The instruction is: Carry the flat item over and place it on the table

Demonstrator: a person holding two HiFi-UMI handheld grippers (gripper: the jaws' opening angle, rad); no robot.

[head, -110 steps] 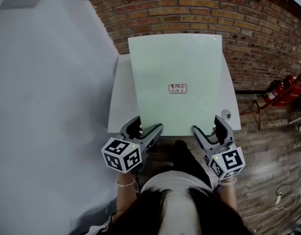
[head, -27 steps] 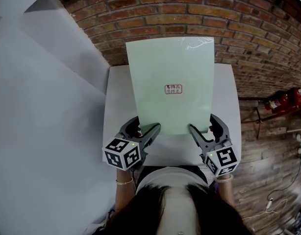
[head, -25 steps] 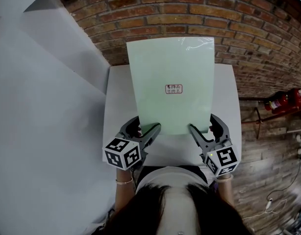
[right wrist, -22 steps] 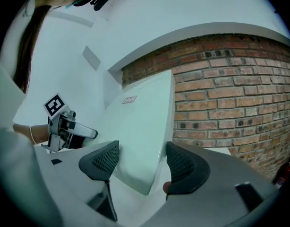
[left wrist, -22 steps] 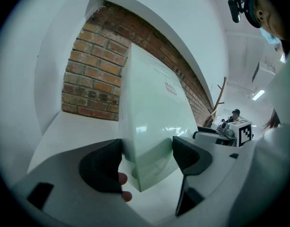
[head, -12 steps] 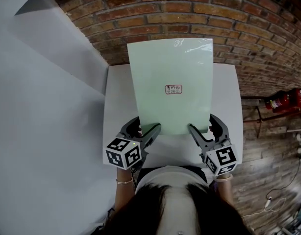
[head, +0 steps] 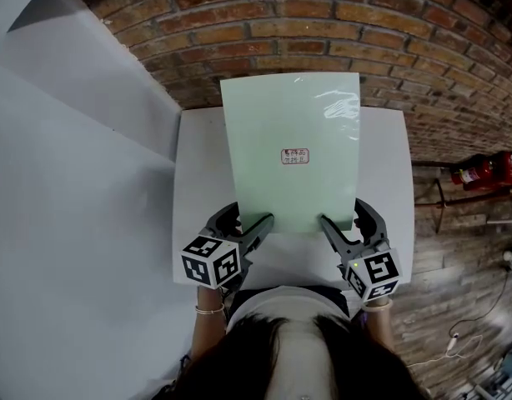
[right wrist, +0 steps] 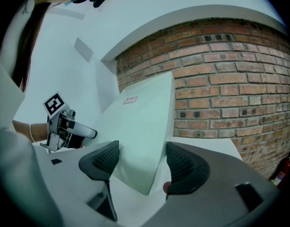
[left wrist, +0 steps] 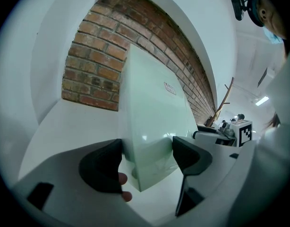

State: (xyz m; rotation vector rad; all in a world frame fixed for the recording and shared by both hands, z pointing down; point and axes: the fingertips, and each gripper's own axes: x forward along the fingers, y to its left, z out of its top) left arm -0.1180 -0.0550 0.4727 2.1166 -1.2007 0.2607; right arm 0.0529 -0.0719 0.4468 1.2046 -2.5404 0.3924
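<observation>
Above the white table, the pale green flat sheet is held up by its two near corners, and its far edge reaches out past the table's far side over the brick floor. The left gripper has its jaws pressed on the near left corner. Its own view shows the sheet pinched between the two dark pads and rising away at a tilt. The right gripper is clamped the same way on the near right corner, where the sheet sits between its ribbed pads. A small red-bordered label lies near the middle. The sheet stays flat with no sag though gripped at one end only, so it is probably stiff and fairly light. Glare near the far right corner suggests a glossy wrap that could slip. Holding both near corners looks sound; to set it down, the far edge would need lowering evenly, without twisting one corner against the other
</observation>
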